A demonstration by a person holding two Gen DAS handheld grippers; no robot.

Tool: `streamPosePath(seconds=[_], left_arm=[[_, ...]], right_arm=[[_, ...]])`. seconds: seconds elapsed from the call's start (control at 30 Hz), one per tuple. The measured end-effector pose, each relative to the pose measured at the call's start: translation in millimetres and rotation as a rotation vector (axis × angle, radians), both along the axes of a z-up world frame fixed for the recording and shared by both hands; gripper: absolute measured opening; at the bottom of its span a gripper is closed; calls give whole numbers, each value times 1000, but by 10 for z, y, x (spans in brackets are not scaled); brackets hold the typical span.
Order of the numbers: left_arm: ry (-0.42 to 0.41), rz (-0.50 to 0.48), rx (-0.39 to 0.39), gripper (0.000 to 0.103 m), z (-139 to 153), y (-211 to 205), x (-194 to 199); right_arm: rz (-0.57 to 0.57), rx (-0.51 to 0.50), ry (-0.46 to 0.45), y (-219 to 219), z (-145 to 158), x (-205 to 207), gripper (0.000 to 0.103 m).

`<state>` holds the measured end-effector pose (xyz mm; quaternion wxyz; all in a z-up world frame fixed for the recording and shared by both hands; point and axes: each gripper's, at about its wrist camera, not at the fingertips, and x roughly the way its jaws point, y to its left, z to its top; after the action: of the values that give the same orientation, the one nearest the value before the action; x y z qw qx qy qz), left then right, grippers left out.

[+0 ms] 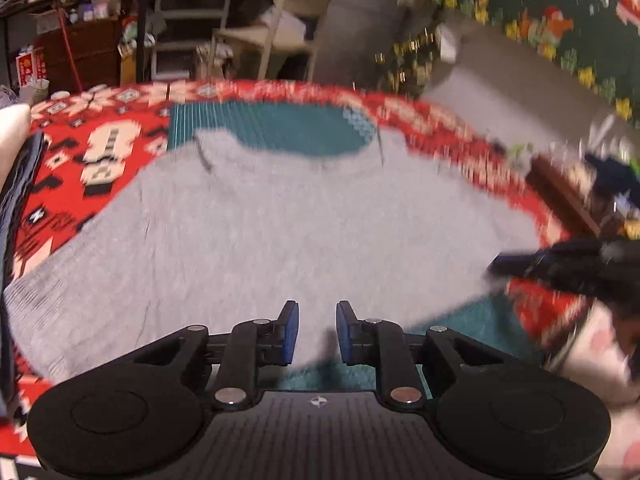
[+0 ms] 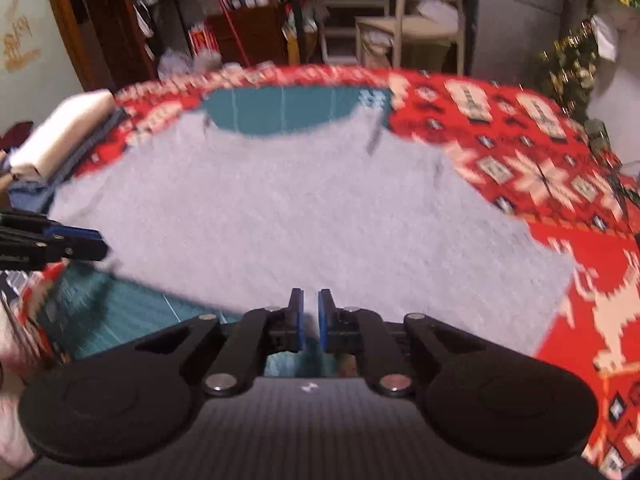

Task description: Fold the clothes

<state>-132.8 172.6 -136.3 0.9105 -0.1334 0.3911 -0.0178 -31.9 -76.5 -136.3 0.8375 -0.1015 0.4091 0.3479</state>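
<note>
The grey garment (image 1: 280,232) lies flat across the frame centre on the red patterned cloth (image 2: 520,168). Left gripper (image 1: 317,332) and right gripper (image 2: 310,320): jaws parted, empty, at the lower garment edge.

One grey shirt (image 2: 288,208) lies on one red patterned blanket (image 2: 520,152); two grippers, left (image 1: 317,330) and right (image 2: 310,318); one chair (image 2: 424,12) beyond the blanket.
</note>
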Motion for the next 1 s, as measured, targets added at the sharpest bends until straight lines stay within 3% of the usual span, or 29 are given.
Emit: streamPosePath(seconds=[0.17, 0.33, 0.57, 0.8, 1.0], left_arm=[[21, -11, 53, 20, -141, -204, 124], [-7, -25, 142, 20, -181, -351, -31], [-69, 39, 133, 20, -70, -253, -110], [-81, 173, 200, 20, 65, 180, 98], [-41, 282, 175, 19, 35, 692, 283]], right_arm=[[47, -60, -31, 330, -167, -132, 9], [34, -50, -73, 278, -216, -368, 10], [6, 25, -81, 157, -112, -341, 11], [-83, 73, -98, 101, 18, 98, 11], [-88, 86, -99, 148, 1, 359, 11]])
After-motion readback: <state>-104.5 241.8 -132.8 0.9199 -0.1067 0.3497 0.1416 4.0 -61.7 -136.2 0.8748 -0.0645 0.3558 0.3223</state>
